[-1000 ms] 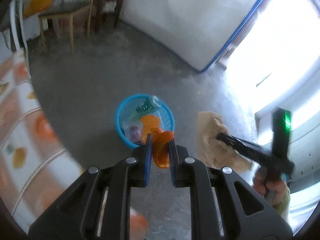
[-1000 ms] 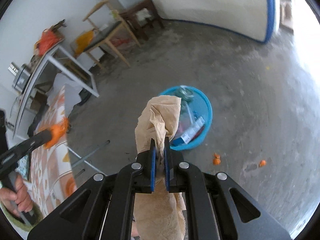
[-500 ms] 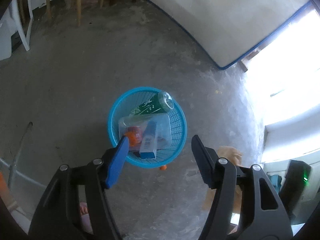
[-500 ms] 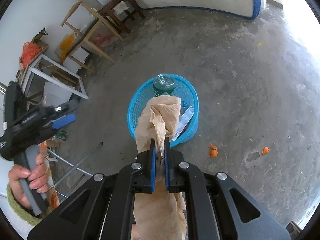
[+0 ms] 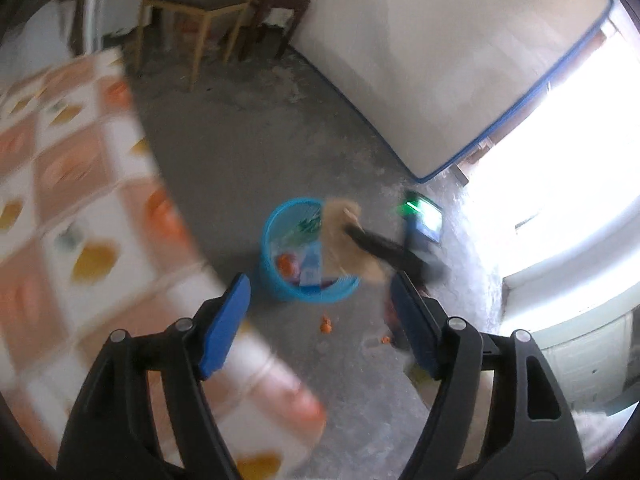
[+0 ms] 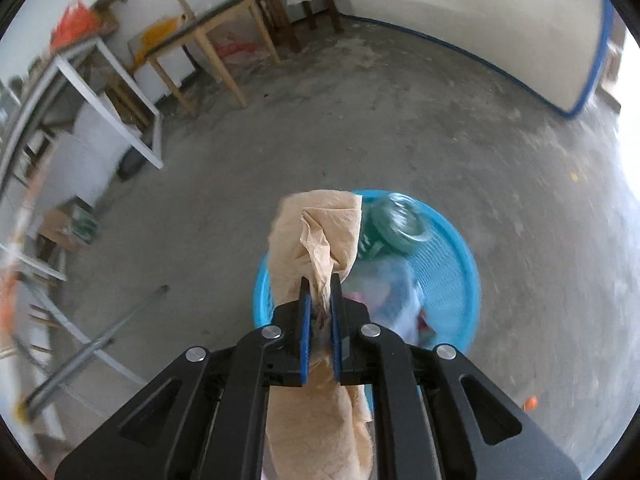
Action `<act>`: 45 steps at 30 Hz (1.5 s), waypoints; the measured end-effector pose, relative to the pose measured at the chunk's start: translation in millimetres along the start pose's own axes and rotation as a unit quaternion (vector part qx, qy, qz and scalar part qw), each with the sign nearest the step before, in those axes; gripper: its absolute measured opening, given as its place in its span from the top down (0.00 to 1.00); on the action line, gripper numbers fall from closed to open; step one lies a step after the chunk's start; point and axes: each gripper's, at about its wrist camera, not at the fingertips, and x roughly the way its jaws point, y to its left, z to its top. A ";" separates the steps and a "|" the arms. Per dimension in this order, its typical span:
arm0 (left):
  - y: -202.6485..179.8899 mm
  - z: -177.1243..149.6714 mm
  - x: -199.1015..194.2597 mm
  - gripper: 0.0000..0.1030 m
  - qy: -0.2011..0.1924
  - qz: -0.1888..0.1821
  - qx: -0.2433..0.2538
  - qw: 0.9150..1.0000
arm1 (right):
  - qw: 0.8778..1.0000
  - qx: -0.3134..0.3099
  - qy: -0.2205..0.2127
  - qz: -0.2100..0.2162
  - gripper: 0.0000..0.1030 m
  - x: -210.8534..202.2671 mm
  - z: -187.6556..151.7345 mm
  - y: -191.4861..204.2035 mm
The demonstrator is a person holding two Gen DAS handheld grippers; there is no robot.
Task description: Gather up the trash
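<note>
A blue mesh basket (image 5: 272,280) (image 6: 460,248) stands on the concrete floor with a green can (image 6: 400,224), clear plastic and an orange peel (image 5: 286,266) in it. My left gripper (image 5: 320,284) hangs well above and short of it, jaws wide and still opening, nothing between them. My right gripper (image 6: 320,280) (image 5: 348,232) is over the basket's near rim. A crumpled brown paper napkin (image 6: 316,232) (image 5: 336,232) stands between its pads. Those jaws are opening slightly, and the paper still fills the gap.
A table with a white and orange patterned cloth (image 5: 80,200) fills the left, blurred. Small orange bits (image 5: 326,326) (image 6: 530,402) lie on the floor by the basket. A wooden table (image 6: 208,28), stools and a white mattress (image 5: 440,60) stand at the back.
My left gripper let go of the orange peel, which now lies in the basket, then opened wide and drew back over the table. My right gripper sank toward the basket with the napkin.
</note>
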 end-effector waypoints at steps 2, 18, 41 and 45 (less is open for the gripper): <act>10.8 -15.3 -18.3 0.33 -0.003 0.011 -0.011 1.000 | 0.999 -0.012 0.027 -0.016 0.57 47.8 2.7 11.1; 73.2 -108.4 -126.5 0.27 -0.102 0.108 -0.029 0.988 | 0.997 0.078 -0.003 0.018 0.43 -7.8 -19.7 -41.0; 36.6 -185.3 -172.8 0.08 -0.201 0.225 -0.096 0.948 | 0.955 -0.149 -0.251 0.053 0.06 -342.6 -175.3 129.6; 22.5 -189.6 -178.8 0.08 -0.223 0.308 -0.072 0.922 | 0.952 -0.153 -0.261 0.040 0.06 -360.2 -184.1 146.8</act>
